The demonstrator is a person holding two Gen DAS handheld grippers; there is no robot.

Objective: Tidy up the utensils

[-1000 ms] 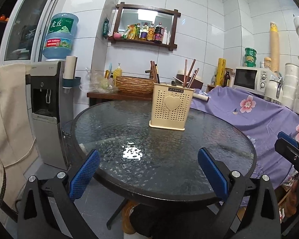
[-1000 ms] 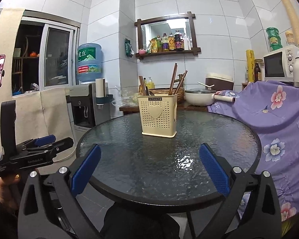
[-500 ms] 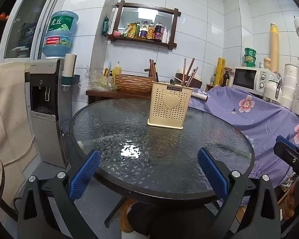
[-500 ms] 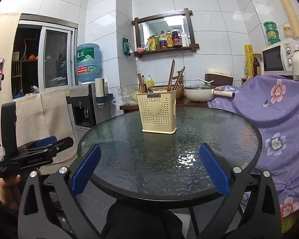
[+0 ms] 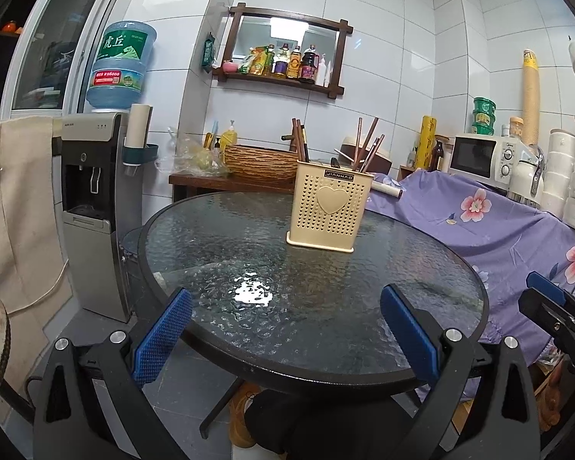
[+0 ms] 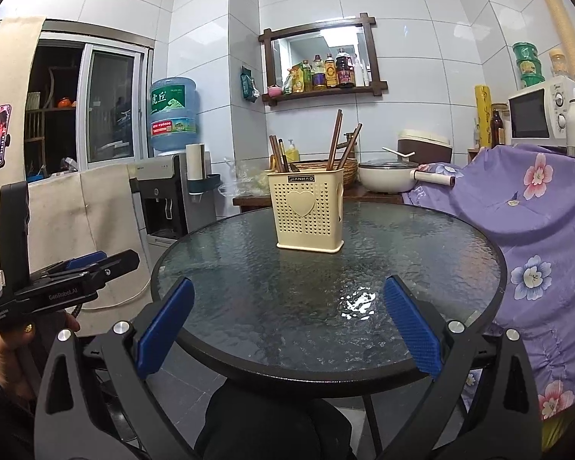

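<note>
Right now both of your claws hang at the near rim of the round glass table [image 5: 249, 345], and both are spread wide with nothing between the blue pads: the left gripper [image 5: 286, 339] and the right gripper [image 6: 287, 331] alike. Your target, the cream utensil holder [image 5: 330, 209], stands upright toward the far side of the table, well apart from either claw. From the left gripper it lies ahead and a little right; from the right gripper the holder [image 6: 308, 211] lies almost straight ahead, so neither hand looks clearly nearer. Its perforated front carries a raised heart, and several brown chopsticks [image 6: 335, 142] poke out of the top, their long axes near vertical, some leaning right. I judge any pick must come from above, along those sticks.
</note>
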